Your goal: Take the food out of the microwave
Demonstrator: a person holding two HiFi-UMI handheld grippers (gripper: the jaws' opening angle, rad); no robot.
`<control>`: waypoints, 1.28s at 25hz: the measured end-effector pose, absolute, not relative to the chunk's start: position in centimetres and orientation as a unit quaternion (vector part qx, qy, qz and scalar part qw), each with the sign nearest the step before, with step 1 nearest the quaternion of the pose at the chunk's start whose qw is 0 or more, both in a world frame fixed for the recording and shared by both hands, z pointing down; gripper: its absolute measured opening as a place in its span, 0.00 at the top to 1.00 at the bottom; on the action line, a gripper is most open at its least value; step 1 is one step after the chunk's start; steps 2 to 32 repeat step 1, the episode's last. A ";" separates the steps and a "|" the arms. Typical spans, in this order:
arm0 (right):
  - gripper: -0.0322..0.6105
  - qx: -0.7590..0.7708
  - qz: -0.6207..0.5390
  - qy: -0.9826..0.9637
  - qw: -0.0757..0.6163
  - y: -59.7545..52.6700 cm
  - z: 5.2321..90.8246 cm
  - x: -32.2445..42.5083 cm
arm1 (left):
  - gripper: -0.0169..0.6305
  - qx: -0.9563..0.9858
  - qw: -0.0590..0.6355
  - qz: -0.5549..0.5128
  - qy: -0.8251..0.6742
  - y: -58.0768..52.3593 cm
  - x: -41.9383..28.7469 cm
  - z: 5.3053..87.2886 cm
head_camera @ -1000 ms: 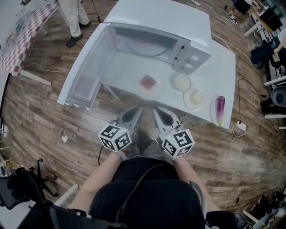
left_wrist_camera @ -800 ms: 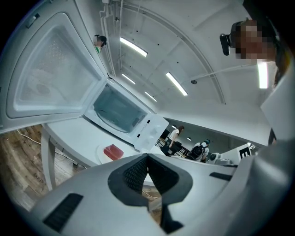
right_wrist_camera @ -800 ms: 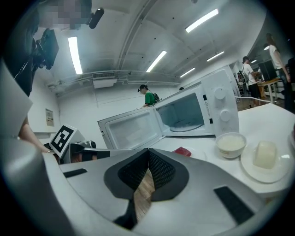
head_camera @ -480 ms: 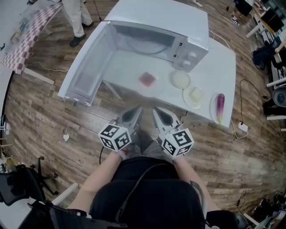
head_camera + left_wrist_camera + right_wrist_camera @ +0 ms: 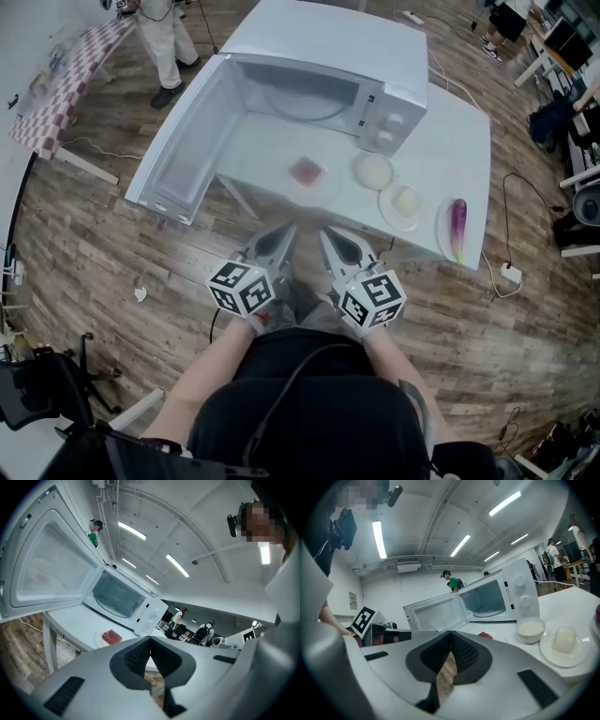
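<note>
The microwave [image 5: 319, 84] stands open and looks empty, though its cavity is dim. The red food [image 5: 307, 171] lies near the tabletop's [image 5: 450, 131] front edge. The left claw [image 5: 286, 230] and right claw [image 5: 326, 232] are pinched together, empty. The task seems done.

This looks like an open lab or studio workspace rather than a home kitchen. The microwave [image 5: 328, 56] stands on a plain white table [image 5: 459, 141] set on a wood-plank floor [image 5: 84, 244], with a power strip [image 5: 511, 273] and loose cables [image 5: 89, 142] lying around it. A checked cloth [image 5: 66, 80] covers another table, and a black office chair [image 5: 37, 394] stands nearby. Long strip lights [image 5: 378, 538] and bare pipes [image 5: 440, 513] cross the high white ceiling, and people [image 5: 206, 633] stand at other stations.
</note>
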State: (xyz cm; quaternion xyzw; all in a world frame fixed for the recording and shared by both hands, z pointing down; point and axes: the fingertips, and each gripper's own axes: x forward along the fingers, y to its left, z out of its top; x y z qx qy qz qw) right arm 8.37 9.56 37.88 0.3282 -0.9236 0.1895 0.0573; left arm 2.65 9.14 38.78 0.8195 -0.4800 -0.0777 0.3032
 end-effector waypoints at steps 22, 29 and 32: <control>0.92 0.329 0.189 -0.924 0.056 9.6 37.8 8.5 | 0.96 0.819 0.303 -0.078 -0.481 9.2 2.7 38.7; 0.92 0.329 0.189 -0.924 0.056 9.6 37.8 8.5 | 0.96 0.819 0.303 -0.078 -0.481 9.2 2.7 38.7; 0.92 0.329 0.189 -0.924 0.056 9.6 37.8 8.5 | 0.96 0.819 0.303 -0.078 -0.481 9.2 2.7 38.7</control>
